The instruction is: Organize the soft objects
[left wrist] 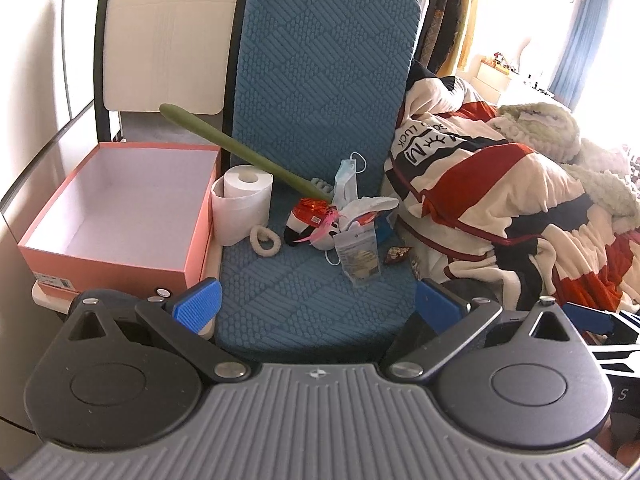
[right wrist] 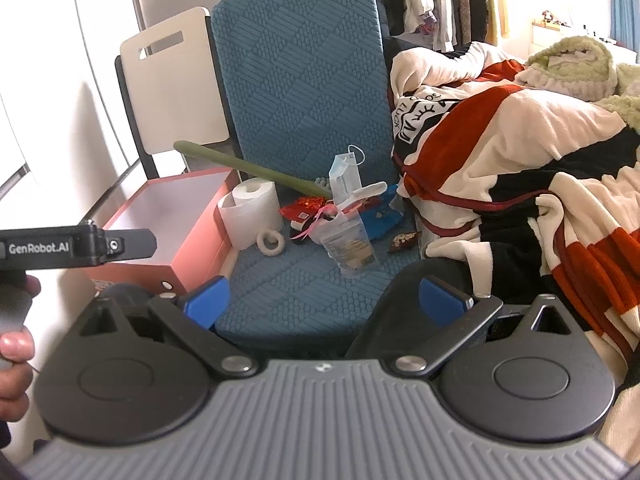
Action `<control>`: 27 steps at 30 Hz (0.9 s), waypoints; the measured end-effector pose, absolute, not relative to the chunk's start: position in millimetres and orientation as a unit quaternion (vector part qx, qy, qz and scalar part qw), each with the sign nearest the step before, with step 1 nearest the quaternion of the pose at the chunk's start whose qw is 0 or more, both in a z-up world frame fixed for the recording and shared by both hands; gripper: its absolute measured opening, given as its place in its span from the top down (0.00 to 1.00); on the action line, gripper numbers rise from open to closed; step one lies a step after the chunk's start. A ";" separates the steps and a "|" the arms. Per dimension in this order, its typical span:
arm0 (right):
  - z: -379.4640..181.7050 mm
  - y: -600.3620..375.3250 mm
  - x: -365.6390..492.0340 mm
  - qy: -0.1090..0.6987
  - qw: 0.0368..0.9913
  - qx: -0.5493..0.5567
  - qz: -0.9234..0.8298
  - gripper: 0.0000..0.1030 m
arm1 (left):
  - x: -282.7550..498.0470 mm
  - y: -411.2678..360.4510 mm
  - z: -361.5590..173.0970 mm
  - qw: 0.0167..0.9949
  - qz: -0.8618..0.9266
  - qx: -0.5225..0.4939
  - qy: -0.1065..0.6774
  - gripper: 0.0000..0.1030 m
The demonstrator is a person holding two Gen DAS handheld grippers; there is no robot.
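A blue chair seat (left wrist: 304, 292) holds a pile of small items: a toilet paper roll (left wrist: 241, 204), a cream scrunchie (left wrist: 264, 241), a long green plush stem (left wrist: 236, 150), a face mask (left wrist: 346, 178), a red and white plush (left wrist: 308, 220) and a clear packet (left wrist: 357, 254). An open pink box (left wrist: 116, 216) stands left of the seat. My left gripper (left wrist: 318, 306) is open and empty, short of the pile. My right gripper (right wrist: 326, 296) is open and empty, also short of the pile (right wrist: 340, 220). The pink box (right wrist: 180, 224) shows in the right wrist view too.
A red, white and black blanket (left wrist: 500, 200) is heaped to the right of the chair. Clothes hang behind (left wrist: 440, 8). The left gripper's body (right wrist: 76, 248) crosses the right wrist view at left. A white cardboard panel (left wrist: 168, 40) leans behind the box.
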State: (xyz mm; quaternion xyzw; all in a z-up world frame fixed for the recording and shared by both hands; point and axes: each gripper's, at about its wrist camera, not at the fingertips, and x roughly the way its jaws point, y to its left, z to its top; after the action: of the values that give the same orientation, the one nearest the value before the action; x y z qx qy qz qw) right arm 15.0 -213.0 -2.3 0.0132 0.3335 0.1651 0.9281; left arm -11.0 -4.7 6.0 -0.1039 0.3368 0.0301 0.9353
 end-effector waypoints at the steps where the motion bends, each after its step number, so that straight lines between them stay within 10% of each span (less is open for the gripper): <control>1: -2.2 -213.1 13.9 0.332 0.929 0.013 0.166 0.00 | -11.5 -5.0 6.0 0.935 0.029 -0.104 0.337 0.00; 27: -11.6 -213.4 12.3 0.335 0.926 0.021 0.172 0.00 | -20.5 -11.9 1.2 0.933 0.030 -0.106 0.342 0.00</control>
State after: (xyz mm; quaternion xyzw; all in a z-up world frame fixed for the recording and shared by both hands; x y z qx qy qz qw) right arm 12.3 -213.4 -11.6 0.0215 0.3346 0.1724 0.9262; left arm -20.5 -11.9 1.2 -0.1055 0.3416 0.0301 0.9334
